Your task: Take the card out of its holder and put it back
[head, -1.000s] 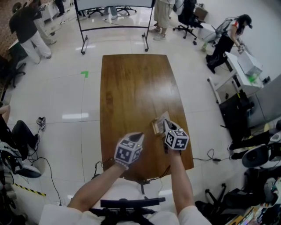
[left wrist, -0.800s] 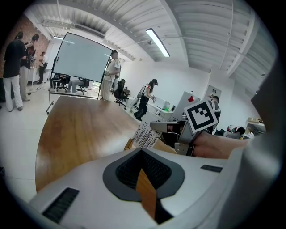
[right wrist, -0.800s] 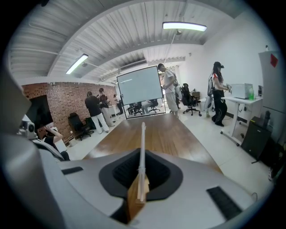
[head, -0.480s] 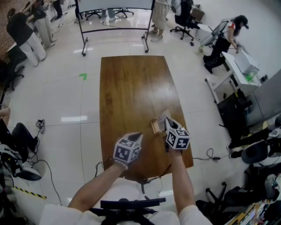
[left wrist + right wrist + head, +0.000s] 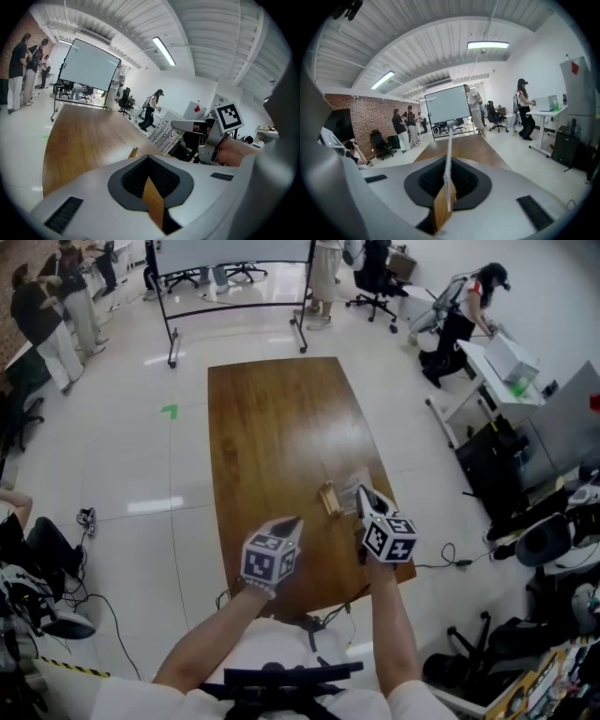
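Two claws over the tabletop: right claw clamped on the card near the holder; left claw pressed together, empty.

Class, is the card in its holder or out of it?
Out: the right gripper is shut on the card, apart from the wooden holder.
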A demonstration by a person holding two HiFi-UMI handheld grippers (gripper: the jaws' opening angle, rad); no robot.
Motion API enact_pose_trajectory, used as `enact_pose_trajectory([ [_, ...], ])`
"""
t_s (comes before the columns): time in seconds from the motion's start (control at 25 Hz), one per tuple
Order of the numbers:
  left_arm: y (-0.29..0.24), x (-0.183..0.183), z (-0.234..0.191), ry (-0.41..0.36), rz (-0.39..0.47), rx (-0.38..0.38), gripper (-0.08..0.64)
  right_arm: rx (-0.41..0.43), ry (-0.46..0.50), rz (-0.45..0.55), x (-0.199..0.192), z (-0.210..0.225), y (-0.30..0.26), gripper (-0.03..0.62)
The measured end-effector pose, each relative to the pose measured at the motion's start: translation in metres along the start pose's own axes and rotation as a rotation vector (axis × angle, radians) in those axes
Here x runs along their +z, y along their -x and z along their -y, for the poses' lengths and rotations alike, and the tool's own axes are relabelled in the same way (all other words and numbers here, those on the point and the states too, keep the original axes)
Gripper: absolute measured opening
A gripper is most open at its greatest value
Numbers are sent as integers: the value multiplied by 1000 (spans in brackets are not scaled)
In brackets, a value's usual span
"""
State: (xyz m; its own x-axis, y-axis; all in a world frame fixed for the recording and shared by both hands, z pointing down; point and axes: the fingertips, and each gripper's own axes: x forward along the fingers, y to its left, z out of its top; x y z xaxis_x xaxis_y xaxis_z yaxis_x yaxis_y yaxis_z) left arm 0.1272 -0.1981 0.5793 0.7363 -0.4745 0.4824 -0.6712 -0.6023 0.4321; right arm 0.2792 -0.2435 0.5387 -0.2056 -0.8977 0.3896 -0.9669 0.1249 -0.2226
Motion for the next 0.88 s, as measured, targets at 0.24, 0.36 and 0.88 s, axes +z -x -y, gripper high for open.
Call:
enact_pose_trajectory([
  [0.24, 24, 5, 3, -5, 24, -25, -5, -44, -97, 62, -4, -22, 52, 21],
  [0.36, 36, 5, 3, -11, 33, -38, -4, -71, -139, 95, -9, -33, 78, 21],
  [0.88, 62, 0, 22, -53, 28, -90, -3, -156, -260, 144, -38, -55, 135, 21],
])
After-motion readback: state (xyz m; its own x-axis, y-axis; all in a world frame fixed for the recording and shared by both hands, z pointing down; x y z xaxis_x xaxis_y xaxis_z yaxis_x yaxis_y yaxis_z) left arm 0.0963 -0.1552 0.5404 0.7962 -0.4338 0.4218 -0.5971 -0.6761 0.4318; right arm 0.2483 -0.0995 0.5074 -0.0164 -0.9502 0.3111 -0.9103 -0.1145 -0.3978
